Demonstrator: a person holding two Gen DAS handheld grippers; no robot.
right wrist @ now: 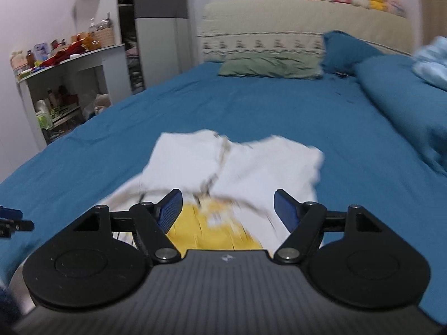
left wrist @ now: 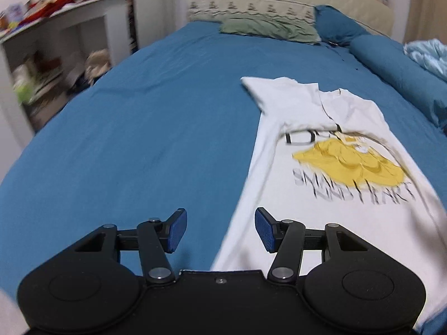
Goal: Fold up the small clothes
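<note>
A small white T-shirt (left wrist: 321,150) with a yellow print and black lettering lies flat, front up, on the blue bed sheet (left wrist: 139,125). My left gripper (left wrist: 220,230) is open and empty, above the shirt's lower left edge. In the right wrist view the shirt (right wrist: 237,162) lies just ahead with both sleeves spread. My right gripper (right wrist: 227,209) is open and empty, hovering over the shirt's printed middle. The tip of the left gripper shows at the far left of the right wrist view (right wrist: 11,220).
A green pillow (left wrist: 268,28) and blue pillows (left wrist: 391,67) lie at the head of the bed by a beige headboard (right wrist: 307,19). A light blue blanket (left wrist: 427,53) is at the right. A cluttered white shelf (right wrist: 64,89) stands left of the bed.
</note>
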